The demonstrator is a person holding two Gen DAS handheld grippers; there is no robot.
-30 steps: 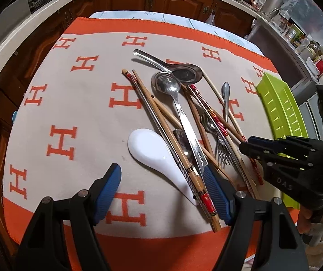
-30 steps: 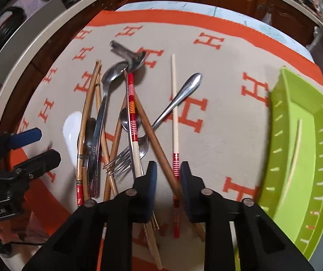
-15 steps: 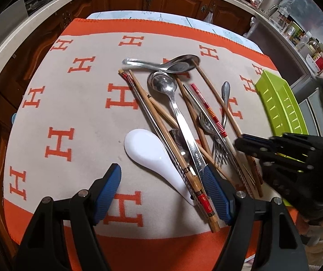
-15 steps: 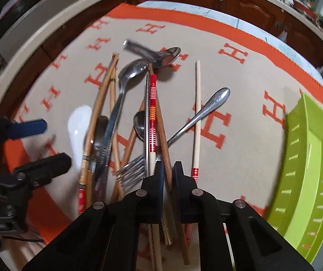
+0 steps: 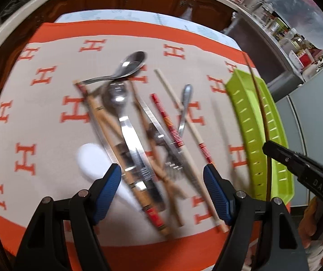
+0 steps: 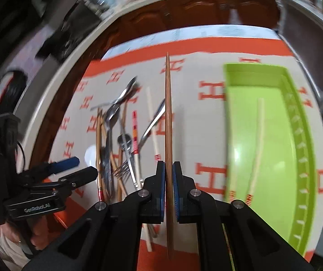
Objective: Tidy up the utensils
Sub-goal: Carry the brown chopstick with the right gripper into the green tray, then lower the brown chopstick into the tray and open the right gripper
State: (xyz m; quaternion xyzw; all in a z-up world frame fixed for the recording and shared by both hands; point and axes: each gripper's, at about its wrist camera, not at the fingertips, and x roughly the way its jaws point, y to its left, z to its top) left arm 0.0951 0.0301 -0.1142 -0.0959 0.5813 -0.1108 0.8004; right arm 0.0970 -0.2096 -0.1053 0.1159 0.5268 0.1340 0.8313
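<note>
Room: a kitchen, dark wooden cabinets behind a pale counter edge, and a table laid with an orange-bordered cloth (image 5: 48,103) printed with H letters.

Right gripper (image 6: 168,176): clamped tight on a brown wooden chopstick (image 6: 168,113), which stands lifted clear of the cloth and runs straight out between the pads, roughly between the pile and the tray.

Left gripper (image 5: 162,180): jaws wide apart, nothing between the blue pads; it hangs over the near end of the pile.

Tray: a lime-green tray (image 6: 301,122) sits on the cloth to the right of the pile, well apart from it.

Done so far: I'd judge the sorting barely begun. One pale chopstick (image 6: 258,140) lies in the tray, red-banded end nearest the camera; a second red-banded tip beside it is too blurred to call.

In hand: the brown chopstick, which looks bound for the tray.

Left to do: nearly the whole pile (image 5: 138,140), still crossed over itself mid-cloth.

Count, as far as the blur allows: three metal spoons, counting the small one (image 5: 187,92); one fork (image 6: 121,169); one white ceramic spoon (image 5: 93,160); one pale chopstick lying on the cloth (image 6: 152,122); one red-and-white striped chopstick (image 5: 164,117); several brown wooden ones, perhaps four, overlapped so I can't be sure.
</note>
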